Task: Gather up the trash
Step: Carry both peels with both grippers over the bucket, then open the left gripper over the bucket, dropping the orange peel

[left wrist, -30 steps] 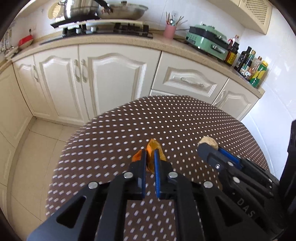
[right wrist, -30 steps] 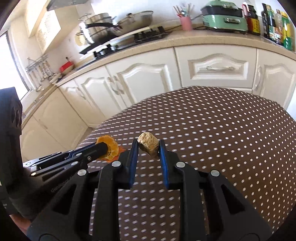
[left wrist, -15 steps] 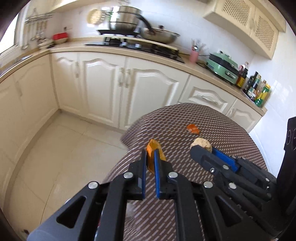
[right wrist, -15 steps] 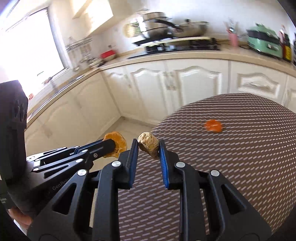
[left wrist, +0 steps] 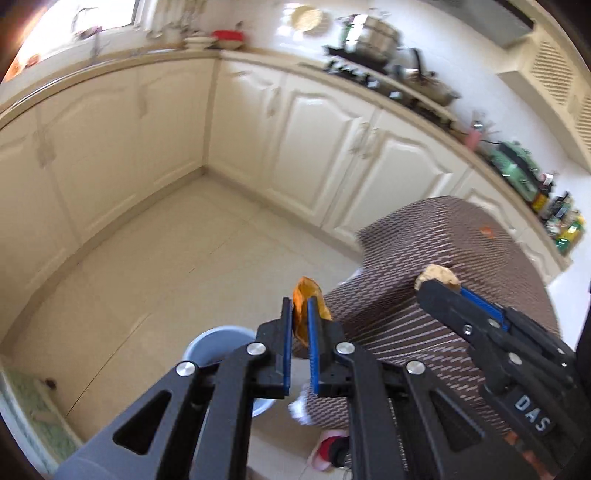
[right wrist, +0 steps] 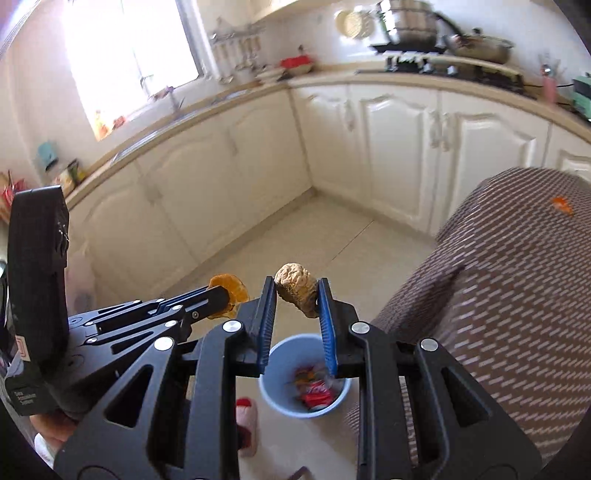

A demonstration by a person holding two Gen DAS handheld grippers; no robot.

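Below both tongs, blue bin (right wrist: 275, 397) half hidden; left (left wrist: 300, 314) clamping orange peel (left wrist: 306, 295), right (right wrist: 297, 295) clamping tan lump (right wrist: 297, 293).

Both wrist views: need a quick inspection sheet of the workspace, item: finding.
Surface: table with brown dotted cloth; one orange scrap lies on it.
Job's things: orange peel in left gripper; tan crumpled lump in right gripper; blue bin on the floor below, holding red wrappers.
Clutter: slipper beside the bin.
Grippers: both shut on trash, off the table's edge; right sits over the bin.
Cables: nothing seen.
Surroundings: cream cabinets, tiled floor, pots on stove.
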